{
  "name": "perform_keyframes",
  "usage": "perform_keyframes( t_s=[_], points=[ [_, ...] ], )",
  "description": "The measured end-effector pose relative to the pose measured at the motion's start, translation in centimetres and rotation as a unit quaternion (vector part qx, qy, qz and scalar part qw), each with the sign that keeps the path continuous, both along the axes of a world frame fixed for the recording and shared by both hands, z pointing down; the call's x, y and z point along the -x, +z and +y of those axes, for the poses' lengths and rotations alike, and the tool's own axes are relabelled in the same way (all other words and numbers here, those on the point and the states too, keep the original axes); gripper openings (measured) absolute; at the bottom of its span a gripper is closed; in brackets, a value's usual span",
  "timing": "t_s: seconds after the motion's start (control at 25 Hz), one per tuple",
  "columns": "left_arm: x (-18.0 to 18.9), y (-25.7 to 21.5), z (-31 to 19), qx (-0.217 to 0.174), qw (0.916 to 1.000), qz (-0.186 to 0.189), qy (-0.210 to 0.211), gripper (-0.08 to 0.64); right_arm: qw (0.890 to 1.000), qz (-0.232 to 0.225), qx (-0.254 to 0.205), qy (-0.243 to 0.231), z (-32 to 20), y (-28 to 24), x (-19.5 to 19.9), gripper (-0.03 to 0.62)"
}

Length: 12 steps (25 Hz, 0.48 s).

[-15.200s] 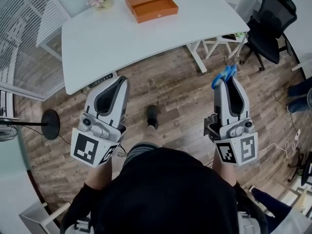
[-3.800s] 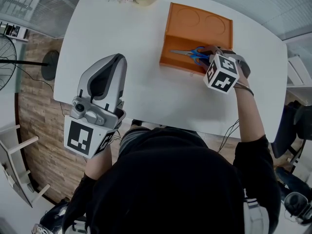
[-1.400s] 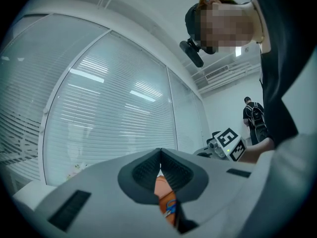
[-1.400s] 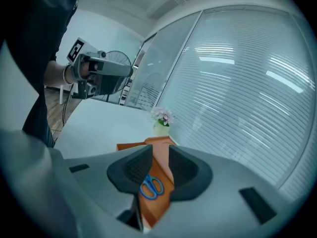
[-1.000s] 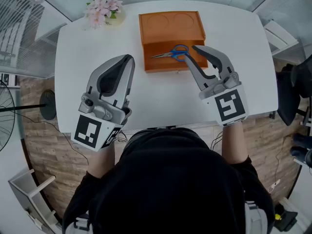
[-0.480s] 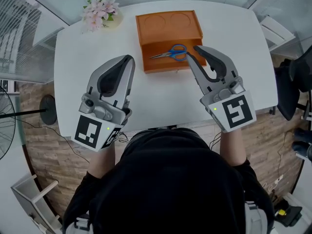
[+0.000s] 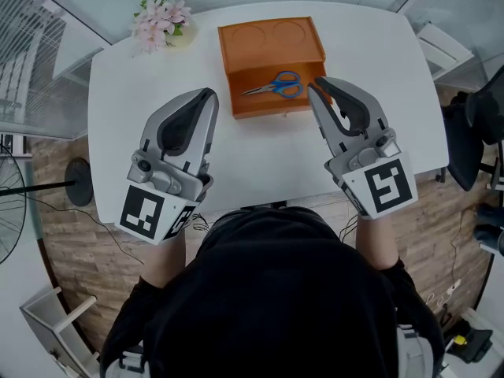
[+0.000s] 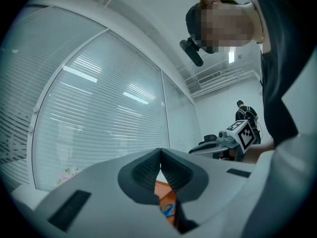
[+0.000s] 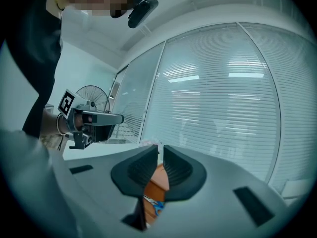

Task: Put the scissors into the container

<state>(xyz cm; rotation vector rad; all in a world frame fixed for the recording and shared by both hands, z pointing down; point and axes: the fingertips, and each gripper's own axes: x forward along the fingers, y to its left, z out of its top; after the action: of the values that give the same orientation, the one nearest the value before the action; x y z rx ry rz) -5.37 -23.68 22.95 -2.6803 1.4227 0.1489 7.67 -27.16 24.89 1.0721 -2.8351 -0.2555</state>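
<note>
On my white table [image 7: 118,93] I list, left to right: a small bunch of pink flowers [image 7: 161,14] at the far left corner. My left gripper [image 7: 206,94], grey with a marker cube, is over the near left part of the table; its jaws are pressed together at the tips with nothing in them. An orange rectangular container [image 7: 272,42] stands at the middle of the far edge. A pair of blue-handled metal scissors [image 7: 276,86] lies flat in its nearer compartment, blades to the left, handles to the right. My right gripper [image 7: 319,87] has its tips by the container's near right corner, clear of the scissors; its jaws have just been closing, a narrow gap is left, and they hold nothing. A black office chair [image 7: 472,124] stands beyond the table's right edge.
</note>
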Motion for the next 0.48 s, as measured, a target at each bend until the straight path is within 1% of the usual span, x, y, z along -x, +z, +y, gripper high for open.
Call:
perform_keyframes(
  t_s=[0.16,0.48],
  points=[
    [-0.06,-0.08,0.19,-0.002,1.0,-0.001,0.004,0.013,1.0,-0.003,0.009,-0.003,0.53,0.25,0.19,0.031],
    [-0.38,-0.36,0.61,-0.005,0.9999,-0.005,0.011,0.013,1.0,-0.001,-0.01,0.009,0.97,-0.18,-0.62,0.02]
  ],
)
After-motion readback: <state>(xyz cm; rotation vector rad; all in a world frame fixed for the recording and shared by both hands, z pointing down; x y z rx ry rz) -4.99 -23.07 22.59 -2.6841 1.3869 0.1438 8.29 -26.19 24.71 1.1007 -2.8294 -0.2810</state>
